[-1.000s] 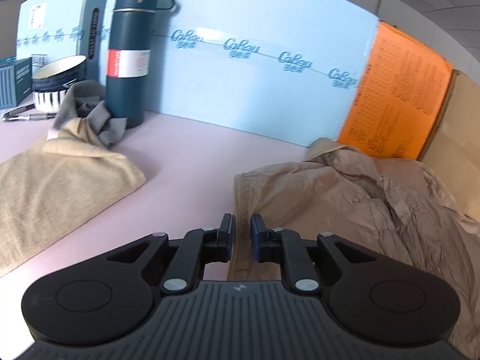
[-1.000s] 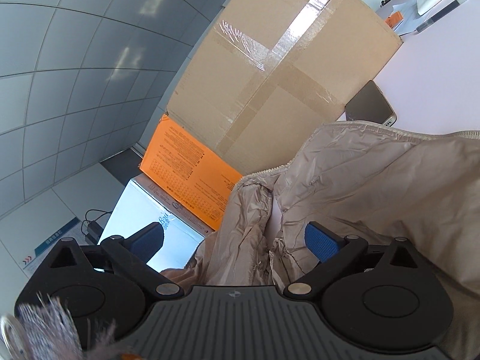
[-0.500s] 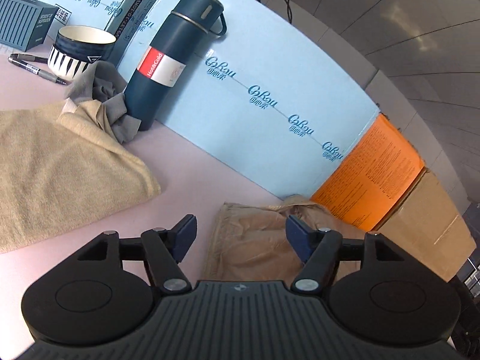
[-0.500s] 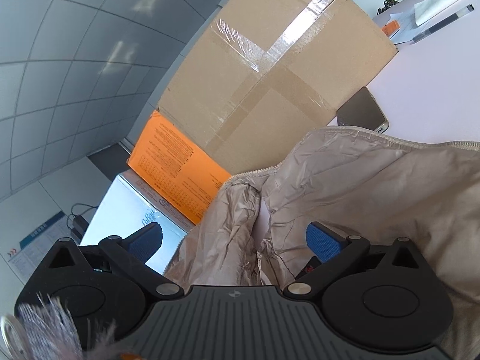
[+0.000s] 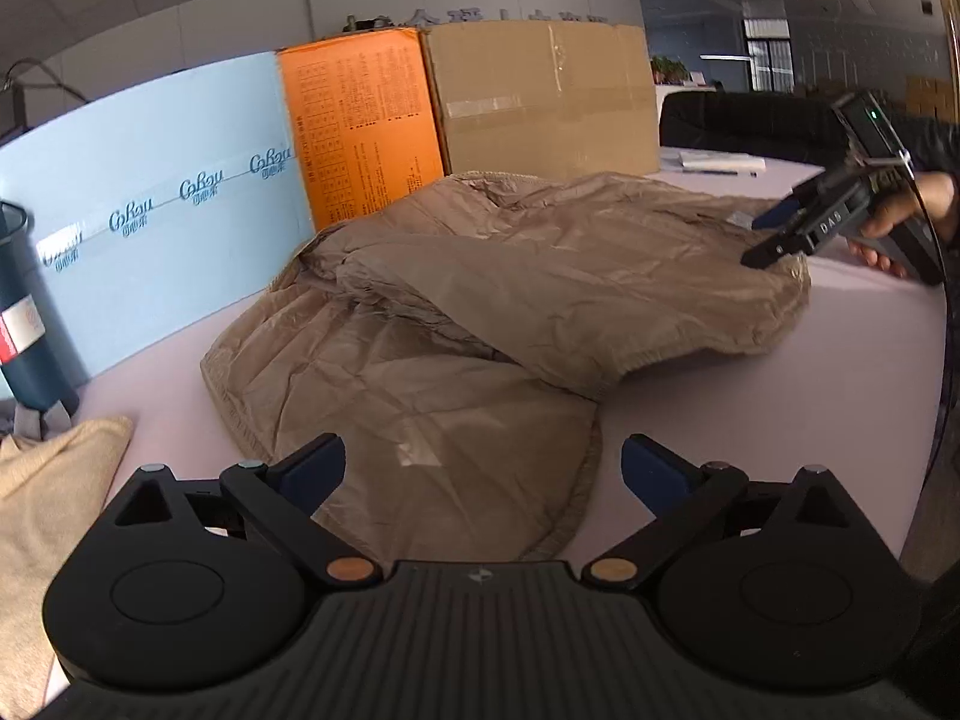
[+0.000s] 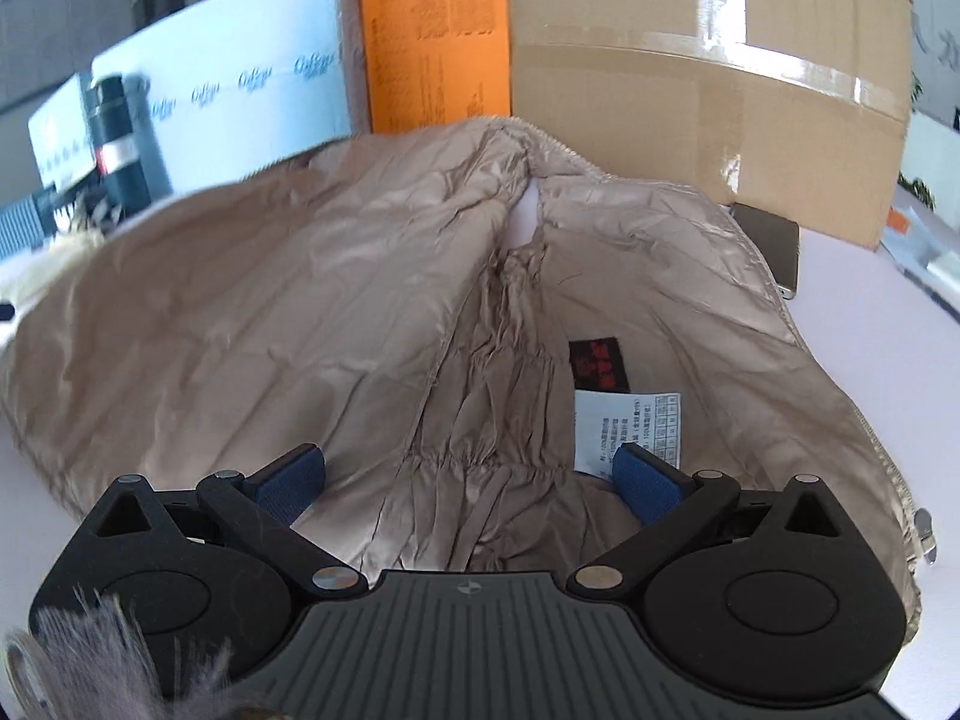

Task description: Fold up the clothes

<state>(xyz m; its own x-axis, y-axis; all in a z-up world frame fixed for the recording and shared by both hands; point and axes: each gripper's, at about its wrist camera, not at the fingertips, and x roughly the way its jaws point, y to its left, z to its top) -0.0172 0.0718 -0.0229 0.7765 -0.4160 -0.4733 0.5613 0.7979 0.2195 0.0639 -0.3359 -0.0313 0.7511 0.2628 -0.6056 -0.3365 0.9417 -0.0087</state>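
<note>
Tongs, two pairs: the left tongs [image 5: 483,465] were opening over one crumpled tan jacket [image 5: 510,300] on the surface [image 5: 750,396], gripping nothing; the right tongs [image 6: 471,477] gaped wide above its lining.

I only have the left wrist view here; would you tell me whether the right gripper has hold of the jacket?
Observer: No. The right gripper stands open over the jacket; its pads press on nothing.
Operator: Is anything showing inside the jacket there?
Observer: Yes, a black label with a white care tag just below it, next to the right-hand pad.
Operator: Is a zip pull in sight?
Observer: Yes, a metal zip pull lies on the table at the jacket's right edge.
</note>
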